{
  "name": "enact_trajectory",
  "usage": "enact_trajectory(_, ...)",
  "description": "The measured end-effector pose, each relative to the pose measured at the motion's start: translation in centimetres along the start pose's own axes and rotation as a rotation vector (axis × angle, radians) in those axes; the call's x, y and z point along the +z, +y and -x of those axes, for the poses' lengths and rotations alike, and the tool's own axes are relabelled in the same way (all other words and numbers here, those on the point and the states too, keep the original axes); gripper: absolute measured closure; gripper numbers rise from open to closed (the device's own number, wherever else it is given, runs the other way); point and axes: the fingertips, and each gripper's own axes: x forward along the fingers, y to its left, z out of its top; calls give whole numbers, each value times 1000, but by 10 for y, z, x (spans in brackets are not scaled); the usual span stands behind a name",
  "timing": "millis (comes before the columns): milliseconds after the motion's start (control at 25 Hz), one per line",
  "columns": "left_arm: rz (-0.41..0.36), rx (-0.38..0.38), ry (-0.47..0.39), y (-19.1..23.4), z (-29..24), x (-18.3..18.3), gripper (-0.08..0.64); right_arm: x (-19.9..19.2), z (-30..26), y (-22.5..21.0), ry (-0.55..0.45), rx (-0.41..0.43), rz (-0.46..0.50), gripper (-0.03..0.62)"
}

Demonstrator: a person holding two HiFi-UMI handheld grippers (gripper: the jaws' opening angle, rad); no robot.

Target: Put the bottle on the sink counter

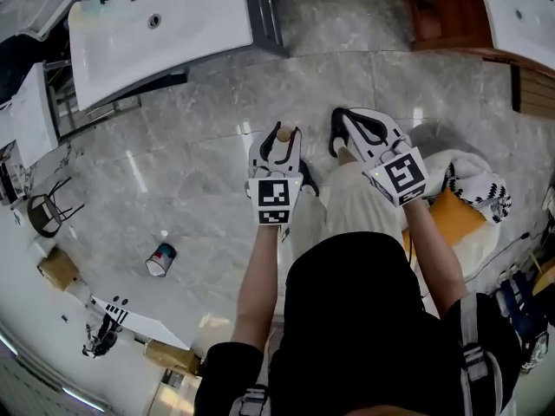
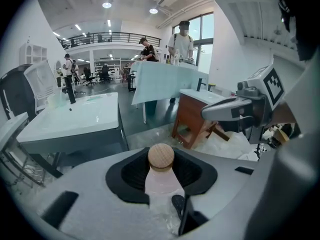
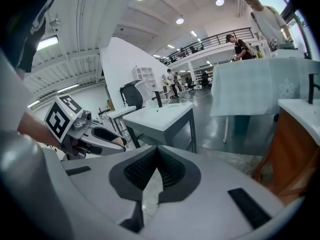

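A pale pink bottle [image 2: 161, 180] with a round wooden stopper [image 1: 284, 133] stands upright between the jaws of my left gripper [image 2: 162, 156], which is shut on its neck. In the head view the left gripper [image 1: 277, 141] is held above the marble floor at mid-frame. The white sink counter [image 1: 160, 24] lies ahead and to the left, well apart from the bottle; the same sink counter [image 2: 75, 116] shows at the left of the left gripper view. My right gripper [image 3: 156, 151] is shut with nothing in it and hovers to the right of the left one, right gripper [image 1: 342, 126].
A second white basin on a brown wooden cabinet [image 1: 451, 11] stands at the far right. A small tin [image 1: 160, 258] lies on the floor at the left. White and orange cushions [image 1: 468, 199] sit by my right side. People [image 2: 181, 41] stand at a covered table behind.
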Motion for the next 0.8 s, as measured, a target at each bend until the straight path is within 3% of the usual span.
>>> enact_trajectory(480,-40,-25,77,9,-146,-51,414,-81,-72,-76,53,13,-15,588)
enact_trajectory(800,-44,-34,97,7,-213,-84,414,-140,-108,-112,75,10,-59,588)
